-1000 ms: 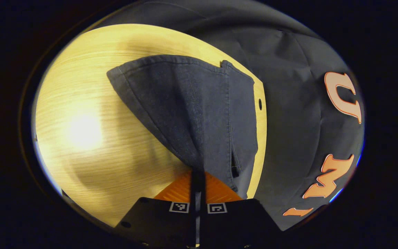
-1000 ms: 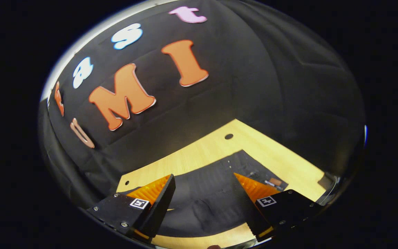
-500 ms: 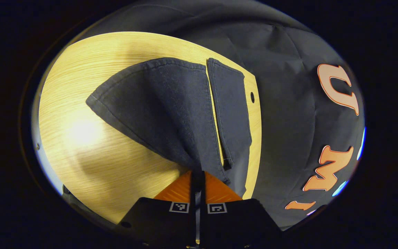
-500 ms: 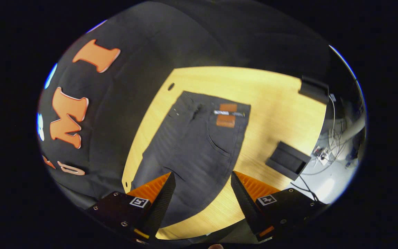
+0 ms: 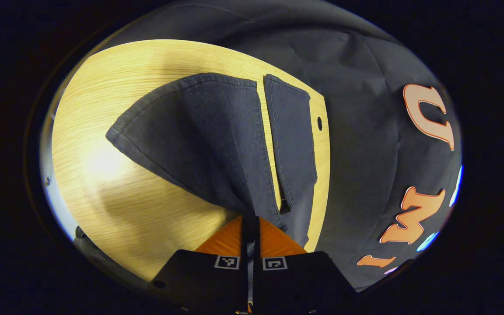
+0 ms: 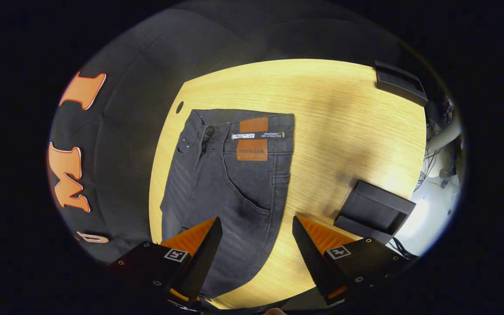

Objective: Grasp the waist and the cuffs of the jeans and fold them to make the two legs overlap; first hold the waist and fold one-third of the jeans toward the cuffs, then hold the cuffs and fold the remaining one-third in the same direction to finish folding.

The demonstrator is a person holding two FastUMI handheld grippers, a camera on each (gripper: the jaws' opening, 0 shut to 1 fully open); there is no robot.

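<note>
Left gripper (image 5: 249,227) fingers are clamped tight on the jeans (image 5: 217,144) at the cuff end, leg lifted, prob. to bring it over the 2nd leg. Right gripper (image 6: 255,236) is held wide apart, nothing gripped, above the waist (image 6: 243,131) half, flat on the table (image 6: 348,127).

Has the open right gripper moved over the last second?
Yes. The right gripper tipped down from the booth wall: the dark jeans and wooden table now spread beneath it.
</note>
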